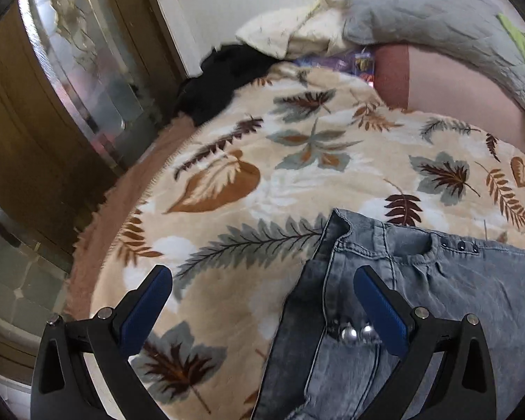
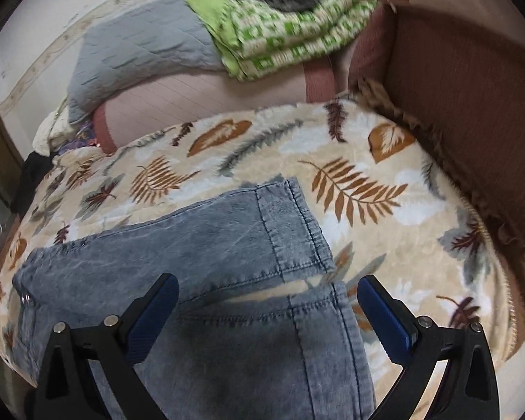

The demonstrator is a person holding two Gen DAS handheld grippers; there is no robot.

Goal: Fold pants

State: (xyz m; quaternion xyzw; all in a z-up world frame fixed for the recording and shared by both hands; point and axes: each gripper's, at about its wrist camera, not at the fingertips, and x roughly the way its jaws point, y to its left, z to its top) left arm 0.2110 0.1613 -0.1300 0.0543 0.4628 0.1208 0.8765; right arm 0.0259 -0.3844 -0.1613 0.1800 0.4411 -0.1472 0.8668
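Pants: the grey-blue denim pants (image 2: 192, 245) lie spread flat on the leaf-pattern blanket (image 2: 385, 161). They are not folded yet, as far as I can judge.
Waist end: the waistband (image 1: 367, 234) with its small rivets is just ahead of the left gripper (image 1: 262, 301); the metal buttons (image 1: 357, 332) are under its right finger.
Leg ends: the two hems lie below and ahead of the right gripper (image 2: 267, 311). The far hem (image 2: 297, 231) is ahead of it, the near hem (image 2: 325, 315) is between its fingers. A narrow strip of blanket shows between the two legs.
Left gripper: its jaws stand wide apart and hold nothing. It hangs over the edge of the pants, half over blanket.
Right gripper: also spread wide and holding nothing, above the near leg.
Step in hand: I think it is the first grasp, before one leg is laid over the other.
How to do it well: take the near edge at both ends together, the waistband corner with the left and the near hem with the right. Pinch only denim, because the blanket is soft and can come up with it. Lift both ends equally, so the leg does not twist, and bring seam onto seam.
Risk: the denim is limp and may sag in the middle.
Around: a grey quilted pillow (image 2: 140, 49) and a green checked cloth (image 2: 290, 21) lie far ahead of the grippers, well apart from the pants.
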